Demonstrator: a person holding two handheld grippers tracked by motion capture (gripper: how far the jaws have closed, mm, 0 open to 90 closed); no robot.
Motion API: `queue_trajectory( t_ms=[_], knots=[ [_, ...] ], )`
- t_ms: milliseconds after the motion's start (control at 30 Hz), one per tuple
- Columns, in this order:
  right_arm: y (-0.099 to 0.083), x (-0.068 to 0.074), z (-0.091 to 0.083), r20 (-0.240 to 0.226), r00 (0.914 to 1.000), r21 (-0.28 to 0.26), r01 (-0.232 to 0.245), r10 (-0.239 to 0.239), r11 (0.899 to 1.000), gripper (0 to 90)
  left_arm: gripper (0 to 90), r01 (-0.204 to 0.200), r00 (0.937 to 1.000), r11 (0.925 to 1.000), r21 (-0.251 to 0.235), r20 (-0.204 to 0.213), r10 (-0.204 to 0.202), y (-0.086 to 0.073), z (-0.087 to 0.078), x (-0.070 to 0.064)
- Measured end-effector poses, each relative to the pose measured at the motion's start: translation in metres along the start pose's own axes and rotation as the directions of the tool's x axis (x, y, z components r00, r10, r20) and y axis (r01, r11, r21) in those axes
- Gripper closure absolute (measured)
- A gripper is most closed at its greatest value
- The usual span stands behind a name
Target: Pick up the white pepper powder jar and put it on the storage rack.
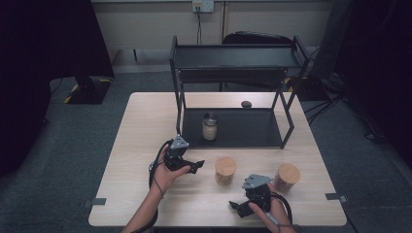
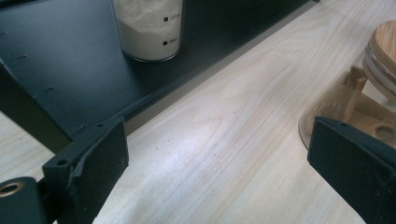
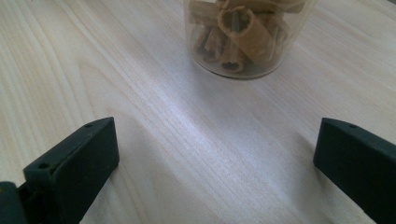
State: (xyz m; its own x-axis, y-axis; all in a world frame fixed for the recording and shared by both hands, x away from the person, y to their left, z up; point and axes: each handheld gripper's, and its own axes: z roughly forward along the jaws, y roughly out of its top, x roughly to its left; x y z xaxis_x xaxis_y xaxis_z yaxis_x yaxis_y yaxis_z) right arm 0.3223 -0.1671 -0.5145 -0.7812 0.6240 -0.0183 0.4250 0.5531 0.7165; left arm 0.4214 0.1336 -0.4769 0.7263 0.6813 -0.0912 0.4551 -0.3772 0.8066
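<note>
Two clear jars with round wooden lids stand on the light wood table, one in the middle (image 1: pixel 225 170) and one to its right (image 1: pixel 287 175). My left gripper (image 1: pixel 194 166) is held just left of the middle jar and points at it. Its jaws (image 2: pixel 219 149) are open on bare table, with the lidded jar (image 2: pixel 369 88) at the right edge. My right gripper (image 1: pixel 238 206) hovers near the front edge, below the two jars. It is open (image 3: pixel 215 149), and a jar of brown rolled sticks (image 3: pixel 243 37) stands ahead of it.
A black two-level metal rack (image 1: pixel 233 58) stands at the back of the table. A glass jar of white powder (image 1: pixel 209 127) (image 2: pixel 149 28) sits on its lower shelf (image 1: pixel 252 128). A small dark object (image 1: pixel 246 104) lies behind it. The table's left half (image 1: pixel 141 145) is bare.
</note>
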Motion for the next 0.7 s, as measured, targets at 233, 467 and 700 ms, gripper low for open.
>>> queue_trajectory(
  t_ms=[233, 467, 700],
  knots=[
    [0.000, 0.000, 0.000, 0.000, 1.0000, 0.000, 0.000, 0.000, 1.000, 0.0, 5.0, 0.005, 1.0000, 1.0000, 0.004, -0.005, -0.005, -0.007, -0.006, 0.002],
    [0.000, 0.000, 0.000, 0.000, 1.0000, 0.000, 0.000, 0.000, 1.000, 0.0, 5.0, 0.008, 0.9999, 0.9999, 0.008, -0.011, -0.008, -0.013, -0.010, 0.005],
    [0.000, 0.000, 0.000, 0.000, 1.0000, 0.000, 0.000, 0.000, 1.000, 0.0, 5.0, 0.010, 0.9999, 0.9998, 0.015, -0.014, -0.010, -0.019, -0.012, 0.006]
  ],
)
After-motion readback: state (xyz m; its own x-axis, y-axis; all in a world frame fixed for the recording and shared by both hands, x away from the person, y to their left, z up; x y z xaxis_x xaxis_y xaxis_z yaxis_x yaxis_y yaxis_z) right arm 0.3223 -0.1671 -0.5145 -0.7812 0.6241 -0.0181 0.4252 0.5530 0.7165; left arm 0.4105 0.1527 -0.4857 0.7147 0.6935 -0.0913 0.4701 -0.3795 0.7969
